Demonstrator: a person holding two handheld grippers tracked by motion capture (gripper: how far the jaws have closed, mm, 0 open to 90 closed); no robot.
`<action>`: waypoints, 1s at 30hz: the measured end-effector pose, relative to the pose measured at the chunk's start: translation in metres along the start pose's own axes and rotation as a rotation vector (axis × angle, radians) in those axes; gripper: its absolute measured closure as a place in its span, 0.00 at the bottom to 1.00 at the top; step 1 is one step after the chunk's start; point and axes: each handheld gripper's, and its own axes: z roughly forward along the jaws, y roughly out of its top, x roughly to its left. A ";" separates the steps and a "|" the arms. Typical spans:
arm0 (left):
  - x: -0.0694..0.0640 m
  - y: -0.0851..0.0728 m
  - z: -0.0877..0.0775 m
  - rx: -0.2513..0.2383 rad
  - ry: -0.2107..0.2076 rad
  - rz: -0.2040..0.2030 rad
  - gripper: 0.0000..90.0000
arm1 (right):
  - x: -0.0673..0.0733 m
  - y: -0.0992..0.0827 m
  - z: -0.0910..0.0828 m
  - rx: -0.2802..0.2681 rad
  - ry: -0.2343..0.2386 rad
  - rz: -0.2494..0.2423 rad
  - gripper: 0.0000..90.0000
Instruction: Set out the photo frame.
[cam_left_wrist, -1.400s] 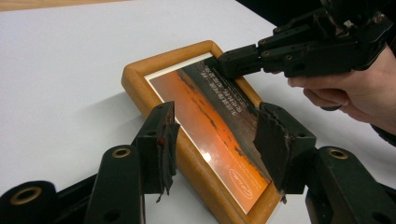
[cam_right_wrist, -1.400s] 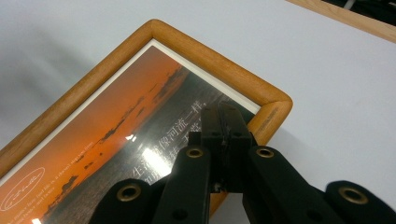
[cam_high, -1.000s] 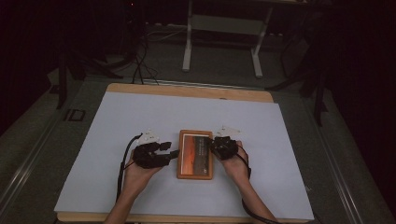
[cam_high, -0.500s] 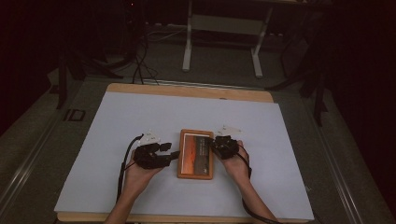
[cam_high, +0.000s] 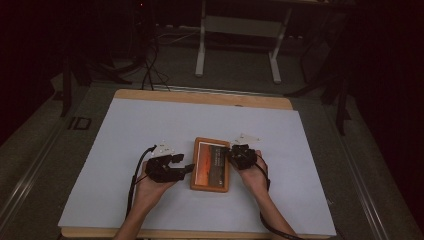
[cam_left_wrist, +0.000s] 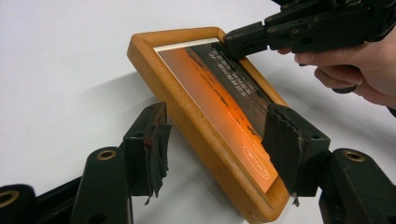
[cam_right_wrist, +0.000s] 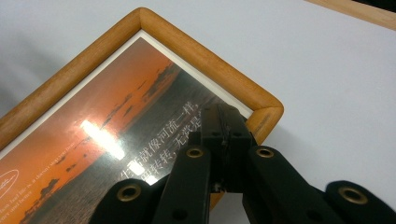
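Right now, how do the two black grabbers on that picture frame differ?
The left gripper has its jaws apart around the wooden picture frame's edge, having just been opening; the right gripper has its jaws shut together, tips on the frame. The left reaches in from the frame's left side, the right from its right. Both are hand-held and black.

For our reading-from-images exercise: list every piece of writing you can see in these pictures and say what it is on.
"像河流一样": white characters on the sunset picture in the wooden frame; only this part reads with fair confidence.
Remaining rows of characters below it: cut off or too blurred to read.
White oval mark and small script in the picture's corner: too small to read.
"ID": on the floor left of the table.
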 end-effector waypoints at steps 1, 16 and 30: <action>-0.001 0.000 0.000 0.001 -0.001 0.002 0.46 | 0.000 0.000 0.000 0.000 -0.002 0.001 1.00; -0.006 -0.002 0.004 0.006 0.002 0.000 0.43 | -0.006 -0.003 0.002 0.009 -0.014 0.022 1.00; -0.011 -0.003 0.004 0.010 -0.019 -0.005 0.38 | -0.015 -0.010 0.007 0.035 -0.034 0.051 1.00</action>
